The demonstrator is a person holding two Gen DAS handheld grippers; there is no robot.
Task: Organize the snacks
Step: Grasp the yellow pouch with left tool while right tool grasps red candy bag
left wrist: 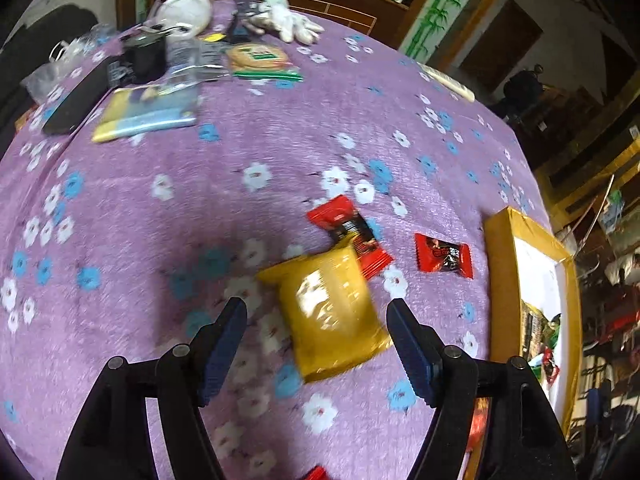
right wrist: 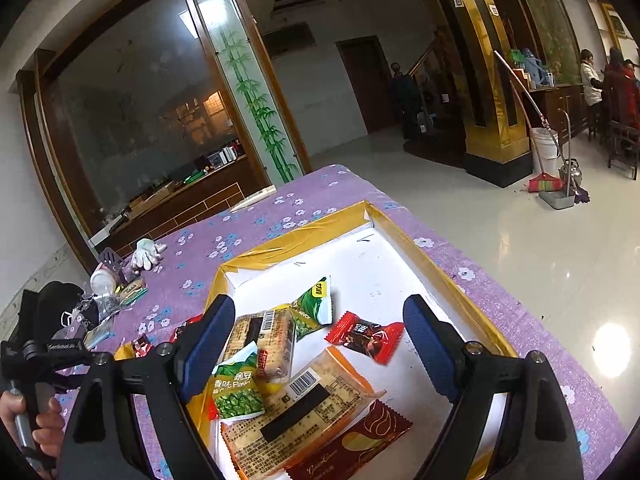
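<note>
We are finding both sets of jaws gaping empty; the left gripper is straddling the yellow packet at lower centre. It is overlapping a red packet, so we are judging that closing risks dragging both.

The left wrist view is taken from just above the desk, aimed steeply down and across its purple flowered cloth, with the jaws framed wide apart at the bottom edge. The right wrist view is taken close above the gold-rimmed box, tilted down into its white interior yet high enough that the room beyond is included. The same box is caught at the right edge of the left view, and the white gloves are shared too.
</note>
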